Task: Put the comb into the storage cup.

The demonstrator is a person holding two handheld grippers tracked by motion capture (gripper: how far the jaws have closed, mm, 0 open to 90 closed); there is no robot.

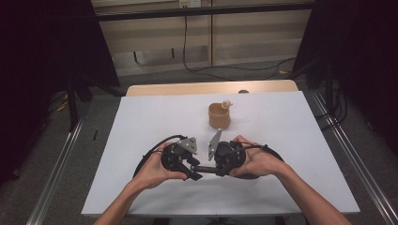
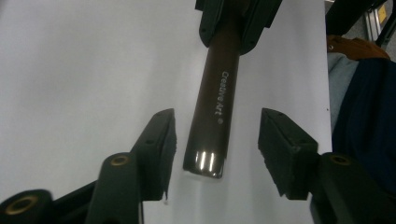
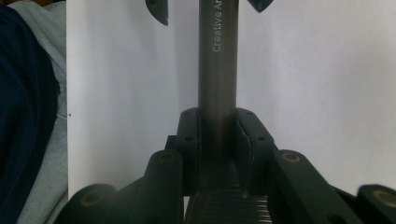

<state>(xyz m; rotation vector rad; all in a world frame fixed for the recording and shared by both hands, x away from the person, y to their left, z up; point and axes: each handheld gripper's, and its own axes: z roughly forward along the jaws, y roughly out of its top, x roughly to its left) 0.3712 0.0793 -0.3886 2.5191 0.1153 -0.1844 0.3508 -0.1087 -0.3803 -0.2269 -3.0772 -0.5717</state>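
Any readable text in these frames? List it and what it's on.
"Creative Art ®": white print along the dark marker, read in the left gripper view.
"Creative Ar": the same print, cut off at the top edge of the right gripper view.
No print can be made out on the brown cup; in the high view the marker's print is too small to read.

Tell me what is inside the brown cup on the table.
A small pale knob-like object pokes above the rim of the brown cup at the far right side. The cup wall hides its lower part and anything else inside.
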